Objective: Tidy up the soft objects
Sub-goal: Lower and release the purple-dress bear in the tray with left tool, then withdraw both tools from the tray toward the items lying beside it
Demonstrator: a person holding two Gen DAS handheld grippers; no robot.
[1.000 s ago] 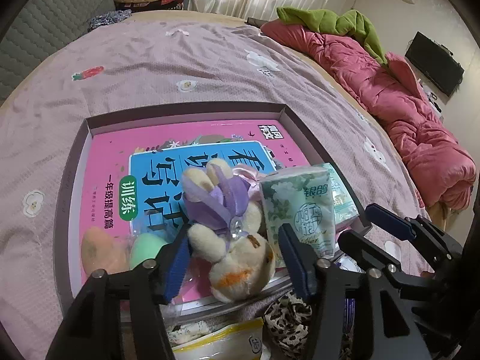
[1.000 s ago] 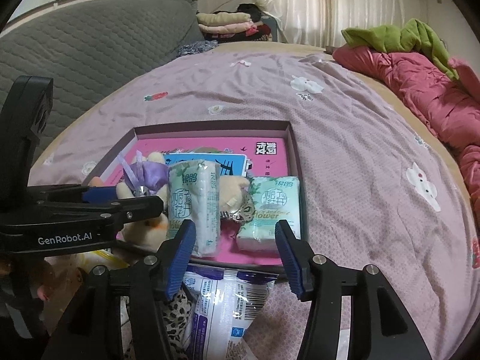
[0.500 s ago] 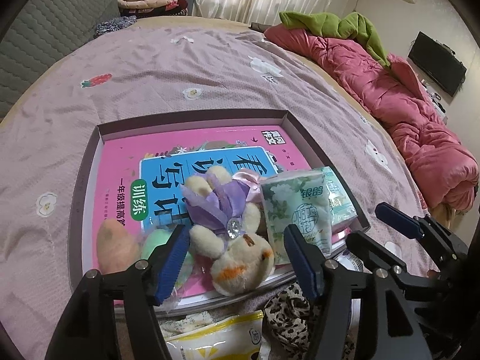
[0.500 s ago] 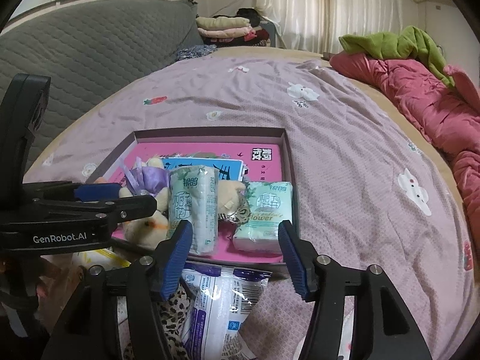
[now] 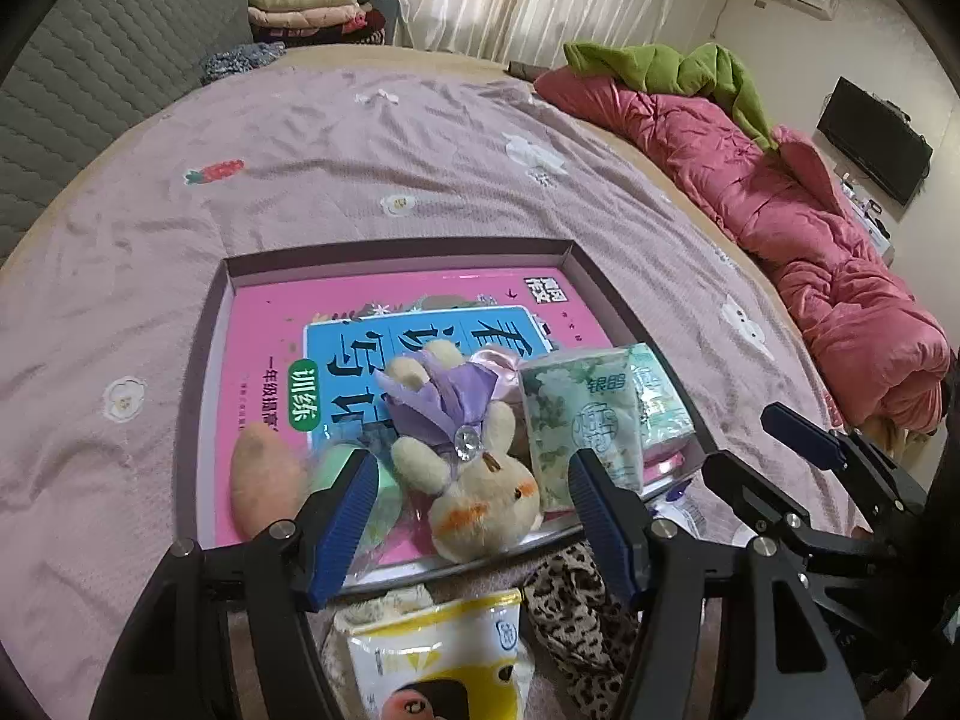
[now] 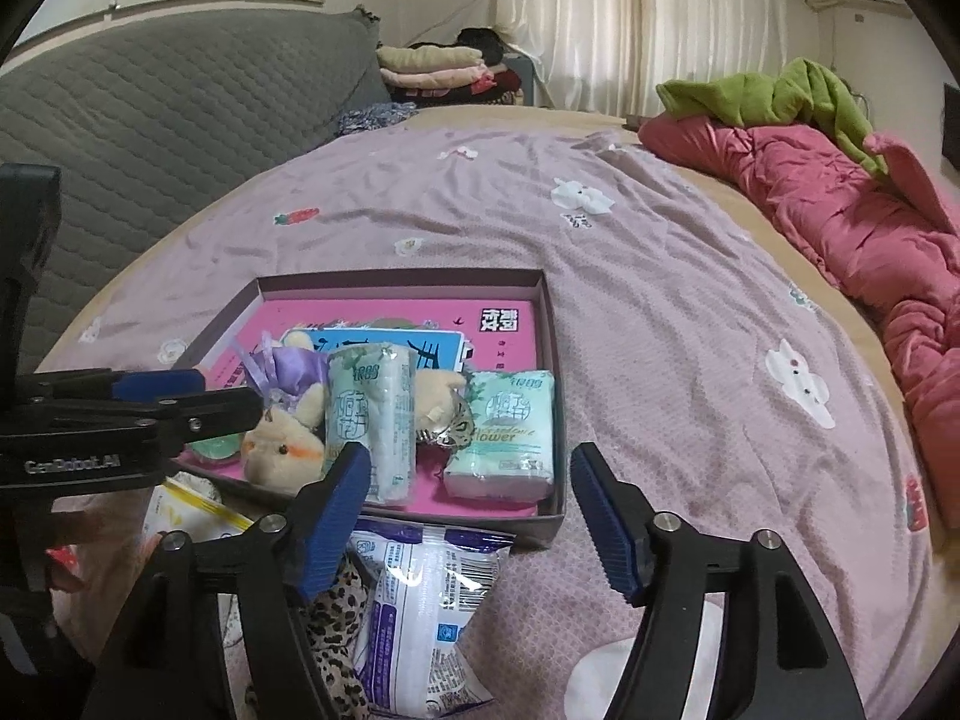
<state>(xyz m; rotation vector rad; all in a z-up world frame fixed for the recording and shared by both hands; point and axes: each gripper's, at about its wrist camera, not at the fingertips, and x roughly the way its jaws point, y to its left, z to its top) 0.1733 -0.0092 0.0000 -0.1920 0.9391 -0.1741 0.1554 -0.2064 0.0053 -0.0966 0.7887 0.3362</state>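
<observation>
Left wrist view: shallow box (image 5: 606, 294) sits on the bed (image 5: 360, 138), a pink book (image 5: 264, 324) lining its floor. Along the near edge of the box, left to right: orange plush (image 5: 264, 480), green plush (image 5: 342, 462), bunny (image 5: 474, 480) lying on its back with a purple bow, upright tissue pack (image 5: 582, 420), and a second tissue pack (image 5: 660, 408) lying flat at the right corner. Left hand-held gripper (image 5: 471, 519) hangs over the bunny, jaws wide apart, nothing pinched.

Right wrist view: right hand-held gripper (image 6: 468, 510) hovers just short of the box's near wall (image 6: 540, 522), jaws opening, nothing between them. The flat pack (image 6: 510, 432) lies beyond the gap, untouched; the upright pack (image 6: 372, 414) stands to its left.

Progress, judged: five soft items already in the box, so well along. Not yet in, on the bed nearer than the box: leopard-print fabric (image 5: 576, 600), yellow packet (image 5: 438, 660), and a white-and-purple packet (image 6: 432, 600). Far half of the box is free of items, room for these. Either gripper looks free for the next pick.
</observation>
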